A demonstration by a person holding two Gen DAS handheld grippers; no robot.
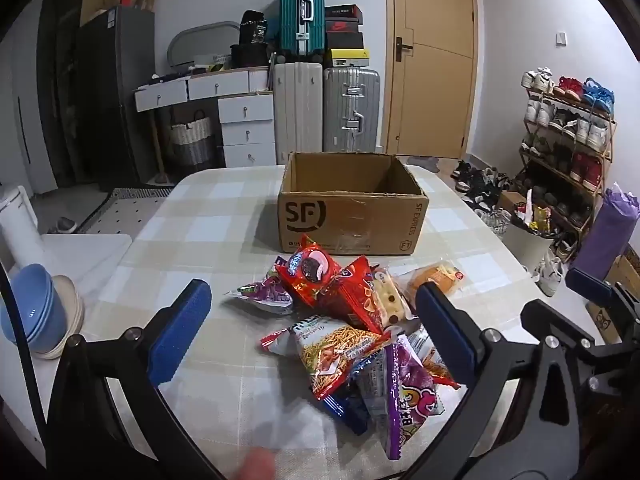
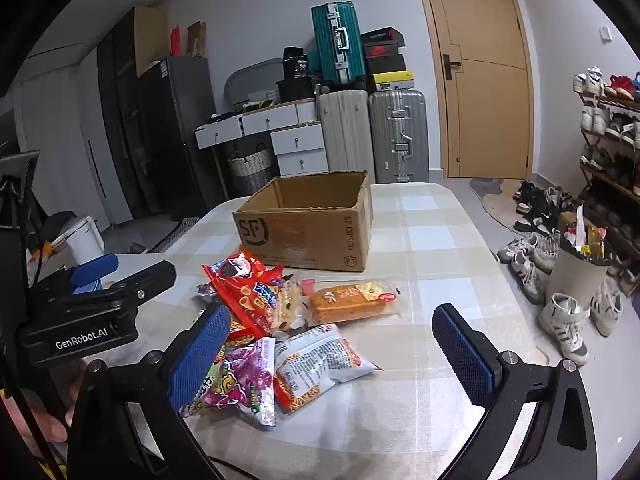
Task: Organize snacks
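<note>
**A:** Where are the snacks?

**B:** In a loose pile of snack packets [image 1: 352, 328] on the table, just ahead of and below the left gripper [image 1: 316, 332]. Its blue pads [image 1: 180, 332] stand wide apart with nothing between them, above the packets and not touching them. A red packet [image 1: 310, 276] lies at the far edge of the pile, a purple packet [image 1: 408, 392] nearest the tool.

**A:** And the right gripper?

**B:** The right gripper [image 2: 332, 356] is also spread wide and holds nothing. The pile sits under its left finger; a wrapped orange cake [image 2: 352, 300] lies just beyond, between the fingers in view.

**A:** The box?

**B:** A cardboard box [image 1: 352, 216] stands open-topped beyond the pile, further along both tools' line. Its inside looks empty as far as I can see.

**A:** The surface?

**B:** A table [image 1: 192, 232] under a pale checked cloth, beige and white squares. To the left tool's left, blue bowls [image 1: 32, 312] are stacked.

**A:** The room behind?

**B:** Straight ahead, past the box: suitcases [image 1: 348, 108], a teal one on top, and a white drawer unit [image 1: 244, 128]. A wooden door [image 1: 436, 56] stands shut to their right. Far right, a shoe rack [image 1: 568, 140] full of shoes, more scattered on the floor.
</note>
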